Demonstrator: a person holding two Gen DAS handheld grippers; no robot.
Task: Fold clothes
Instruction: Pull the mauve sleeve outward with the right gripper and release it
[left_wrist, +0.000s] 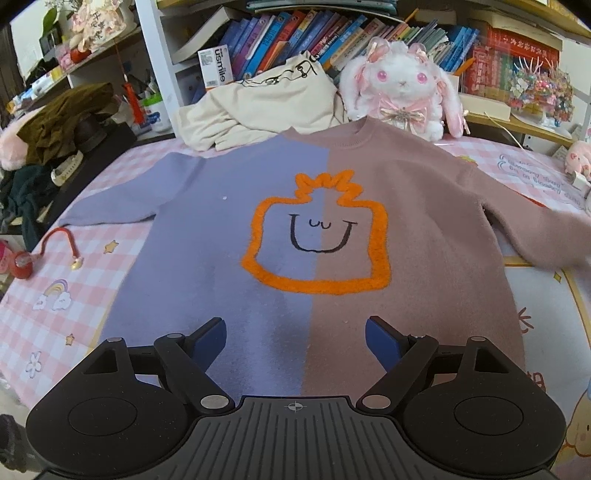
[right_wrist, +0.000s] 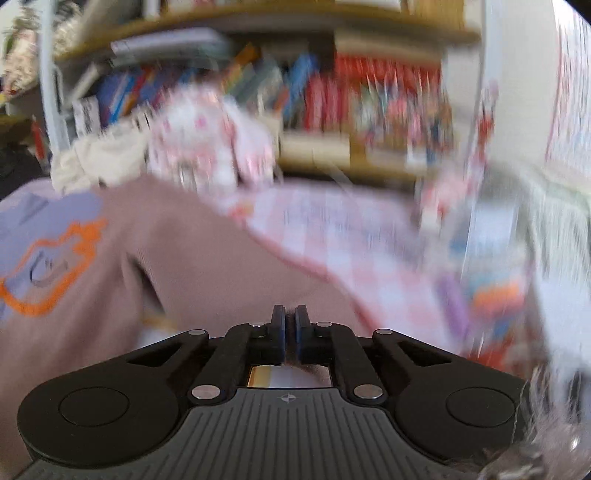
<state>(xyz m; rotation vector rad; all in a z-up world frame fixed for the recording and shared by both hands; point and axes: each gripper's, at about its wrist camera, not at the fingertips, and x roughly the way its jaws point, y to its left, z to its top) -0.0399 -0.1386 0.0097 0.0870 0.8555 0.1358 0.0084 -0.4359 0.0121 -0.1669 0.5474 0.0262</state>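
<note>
A sweater (left_wrist: 295, 229), lilac on the left half and dusty pink on the right, lies flat and face up on the checked bedsheet (left_wrist: 55, 295), with an orange outlined smiling face on its chest. My left gripper (left_wrist: 295, 332) is open and empty, hovering over the sweater's lower hem. My right gripper (right_wrist: 290, 314) is shut on the sweater's pink sleeve (right_wrist: 229, 266), near its cuff end. The right wrist view is heavily motion-blurred. In the left wrist view that pink sleeve (left_wrist: 546, 236) stretches off to the right and is blurred.
A cream garment (left_wrist: 258, 107) and a white plush rabbit (left_wrist: 402, 88) sit behind the sweater's collar, before shelves of books (left_wrist: 295, 33). Dark clothes (left_wrist: 55, 122) pile at the left. A red cord with a charm (left_wrist: 55, 247) lies left of the sweater.
</note>
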